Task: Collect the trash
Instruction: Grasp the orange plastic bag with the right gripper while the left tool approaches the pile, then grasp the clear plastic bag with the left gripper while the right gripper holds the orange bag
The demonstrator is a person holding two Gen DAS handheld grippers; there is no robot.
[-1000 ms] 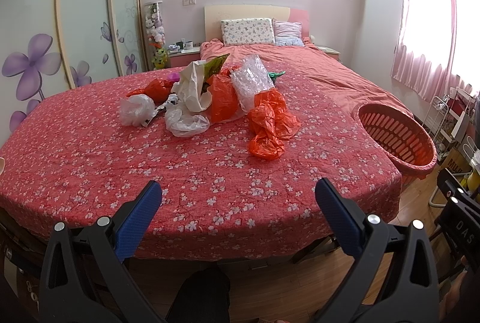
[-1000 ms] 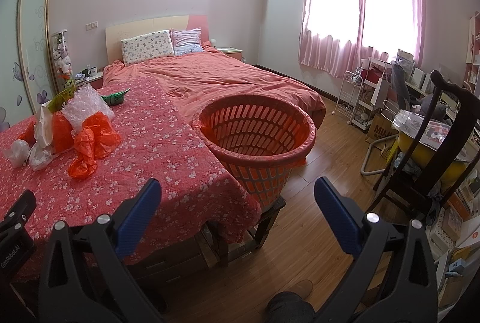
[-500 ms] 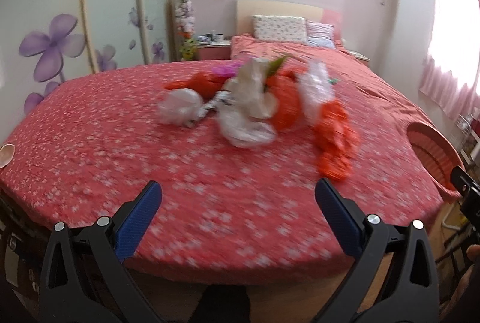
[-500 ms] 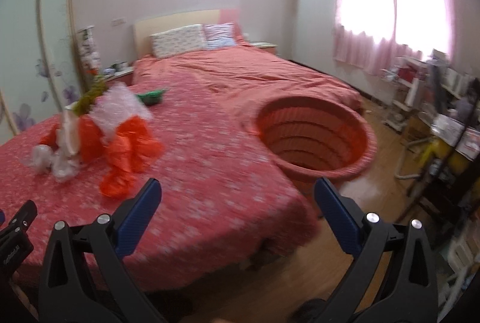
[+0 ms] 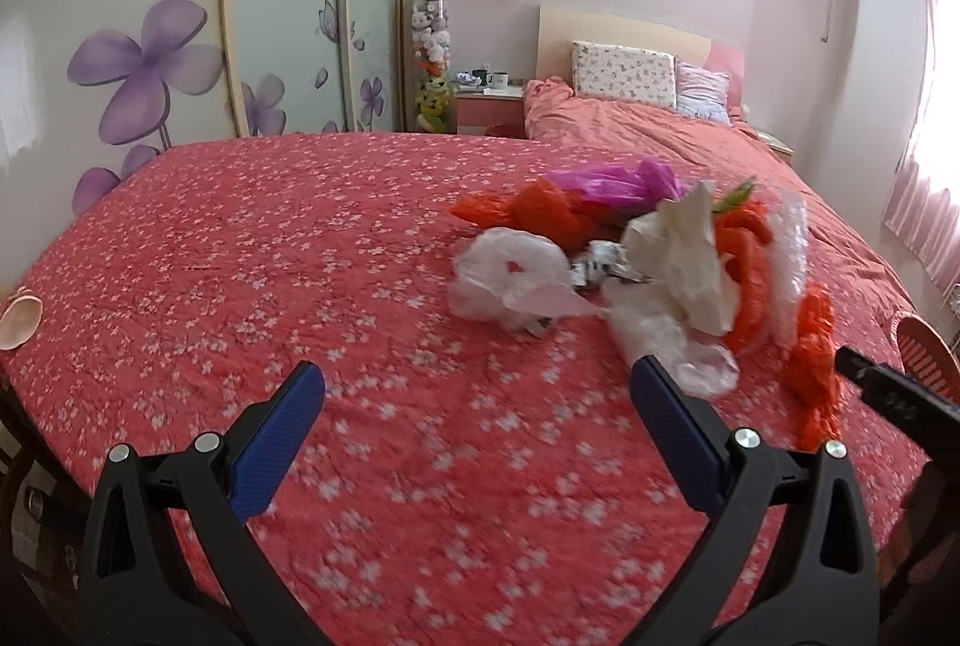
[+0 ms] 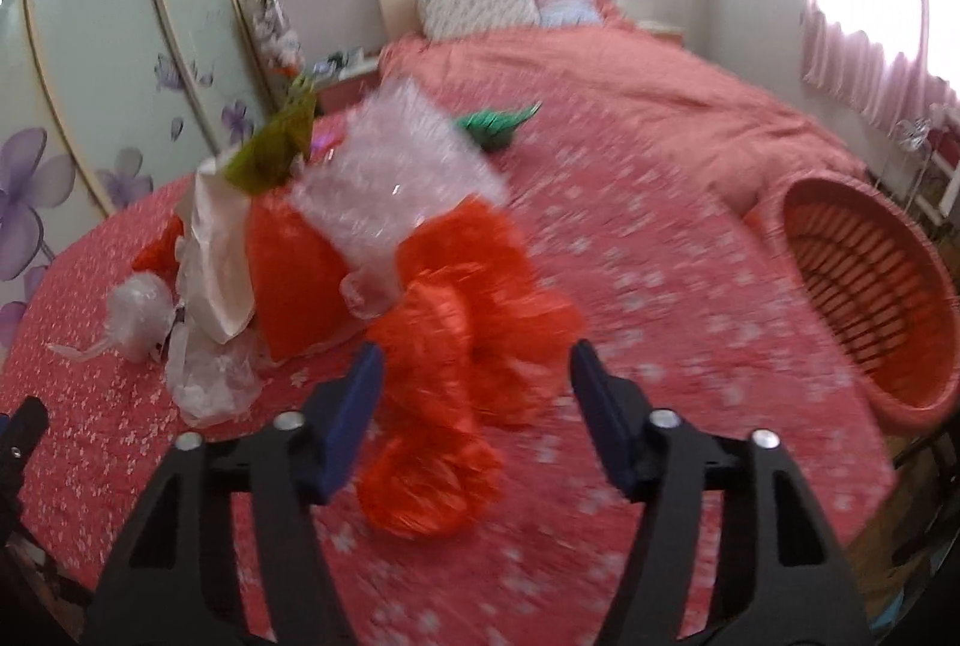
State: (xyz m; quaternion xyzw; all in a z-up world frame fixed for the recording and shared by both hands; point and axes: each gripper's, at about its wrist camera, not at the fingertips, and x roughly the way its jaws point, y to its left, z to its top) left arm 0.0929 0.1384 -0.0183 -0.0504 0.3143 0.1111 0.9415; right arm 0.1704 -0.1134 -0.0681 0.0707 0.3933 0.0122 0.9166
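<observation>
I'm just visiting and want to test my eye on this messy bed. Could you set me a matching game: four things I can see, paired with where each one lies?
Things:
1. orange plastic bag
2. laundry basket
3. green wrapper
4. white plastic bag

Places:
A. off the bed's right edge
B. left end of the trash pile
C. between the fingers of the right gripper
D. alone on the cover, beyond the pile

Pairs: 1-C, 2-A, 3-D, 4-B
</observation>
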